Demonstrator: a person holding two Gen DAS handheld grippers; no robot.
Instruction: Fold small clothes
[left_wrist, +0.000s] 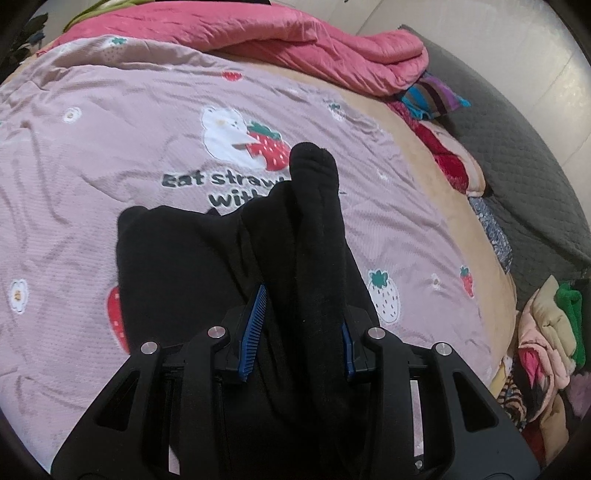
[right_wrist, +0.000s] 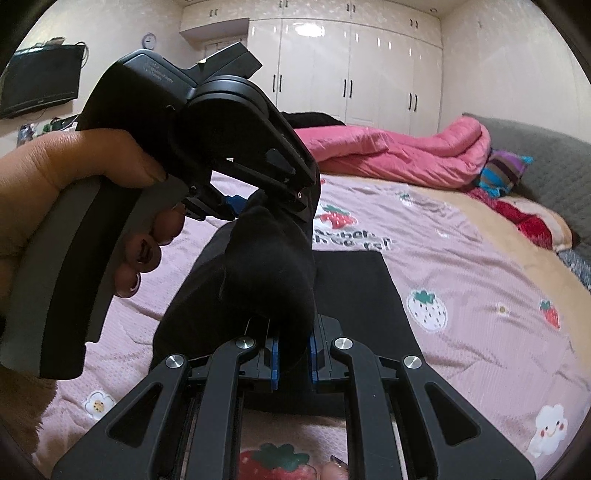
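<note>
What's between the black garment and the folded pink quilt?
Only pink strawberry-print bedsheet between black fabric garment and folded pink quilt; left wrist view shows it.

The black garment (left_wrist: 192, 258) is showing as matt, soft knit cloth with a slightly fuzzy nap. The left gripper (left_wrist: 301, 325) is presenting matt black plastic links, bright round metal pins and ribbed blue pads (left_wrist: 255, 325). The right gripper (right_wrist: 293, 350) is showing the same matt plastic and blue padding. The bedspread (left_wrist: 92, 166) is appearing as thin, finely textured pink cloth, creased, with printed strawberries. The pink quilt (right_wrist: 406, 151) is looking puffy and faintly sheeny. The wardrobe doors (right_wrist: 332, 66) are reflecting light, glossy and smooth. The grey headboard cover (left_wrist: 524, 147) is looking quilted and matt.
</note>
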